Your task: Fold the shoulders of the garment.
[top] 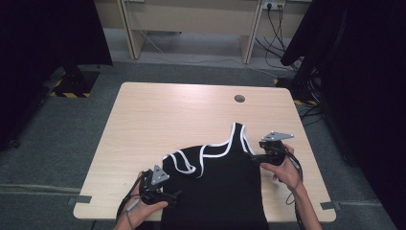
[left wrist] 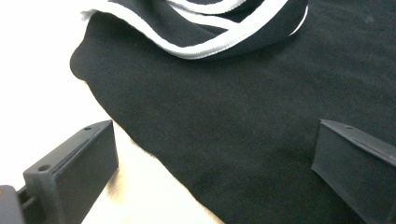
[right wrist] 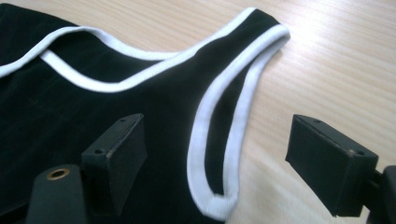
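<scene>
Cable hole (top: pixel 239 98) beyond tank top (top: pixel 220 191)

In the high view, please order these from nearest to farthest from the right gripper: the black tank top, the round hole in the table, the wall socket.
From the right gripper:
1. Black tank top, right beside it, toward the left.
2. Round hole, farther up the table.
3. Wall socket, on the back wall, farthest.

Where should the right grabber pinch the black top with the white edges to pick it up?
Probably at the armhole's white trim of the black tank top, coming from the table-side edge. That trimmed edge lies flat on the wooden table, right between the right gripper's open jaws, so one jaw could slide under it.
</scene>
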`<state>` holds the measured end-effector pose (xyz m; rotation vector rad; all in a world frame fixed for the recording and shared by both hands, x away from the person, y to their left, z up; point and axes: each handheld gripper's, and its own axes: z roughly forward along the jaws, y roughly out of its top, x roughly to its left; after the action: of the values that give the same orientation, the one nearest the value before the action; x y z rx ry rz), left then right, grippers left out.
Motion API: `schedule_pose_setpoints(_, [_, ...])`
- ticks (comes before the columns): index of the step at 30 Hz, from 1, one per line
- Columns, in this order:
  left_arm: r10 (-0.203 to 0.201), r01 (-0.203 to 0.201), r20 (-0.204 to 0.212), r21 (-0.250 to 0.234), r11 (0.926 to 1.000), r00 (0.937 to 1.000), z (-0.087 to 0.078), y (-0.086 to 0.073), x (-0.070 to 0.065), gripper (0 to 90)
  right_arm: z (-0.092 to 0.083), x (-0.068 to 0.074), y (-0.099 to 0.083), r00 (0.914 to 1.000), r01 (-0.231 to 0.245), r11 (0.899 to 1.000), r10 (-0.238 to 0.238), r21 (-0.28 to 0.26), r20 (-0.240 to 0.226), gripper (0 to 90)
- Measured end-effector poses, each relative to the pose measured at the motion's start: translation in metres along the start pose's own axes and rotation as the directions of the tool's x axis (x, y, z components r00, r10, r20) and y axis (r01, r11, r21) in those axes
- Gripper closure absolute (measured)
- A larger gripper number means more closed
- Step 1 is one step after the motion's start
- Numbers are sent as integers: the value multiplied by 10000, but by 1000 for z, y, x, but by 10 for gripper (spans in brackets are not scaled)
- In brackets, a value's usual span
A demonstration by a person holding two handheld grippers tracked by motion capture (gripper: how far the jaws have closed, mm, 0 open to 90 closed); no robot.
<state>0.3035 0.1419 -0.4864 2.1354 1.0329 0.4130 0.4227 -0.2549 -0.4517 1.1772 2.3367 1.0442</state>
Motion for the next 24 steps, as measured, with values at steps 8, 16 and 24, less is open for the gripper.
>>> schedule_pose_setpoints(8, [-11,11,-17,4,10000,10000,0,0,0,0,23,-3,14,9999,-95,9996,97,273,-50,223])
schedule_pose_setpoints(16, [-7,7,-41,1,10000,10000,0,0,0,0,39,-11,26,9993,-385,9985,384,390,33,238])
schedule_pose_setpoints(24, [-7,7,-48,2,10000,10000,0,0,0,0,54,-18,37,9985,-487,9975,473,519,283,268])
